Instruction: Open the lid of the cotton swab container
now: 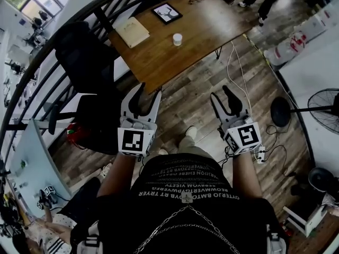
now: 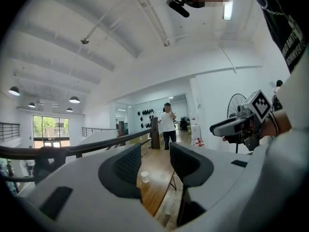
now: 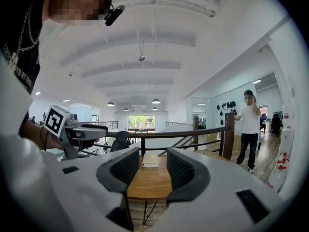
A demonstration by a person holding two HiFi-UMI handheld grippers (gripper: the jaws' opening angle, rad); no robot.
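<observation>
The cotton swab container (image 1: 177, 39) is a small white cylinder that stands upright with its lid on, in the middle of the wooden table (image 1: 201, 25). In the left gripper view the container (image 2: 145, 176) shows far off between the jaws. My left gripper (image 1: 149, 91) (image 2: 154, 161) is held over the floor, short of the table's near edge, open and empty. My right gripper (image 1: 220, 92) (image 3: 153, 166) hangs beside it, also open with nothing between its pads. Both point toward the table at about the same height.
On the table lie a pale notebook (image 1: 132, 32) (image 3: 150, 160), a framed picture (image 1: 167, 13) and glasses (image 1: 196, 0). A black office chair (image 1: 85, 57) and a dark railing (image 1: 63, 46) stand left. Cables (image 1: 238, 73) and a fan (image 1: 323, 110) sit right. A person (image 2: 168, 124) stands beyond.
</observation>
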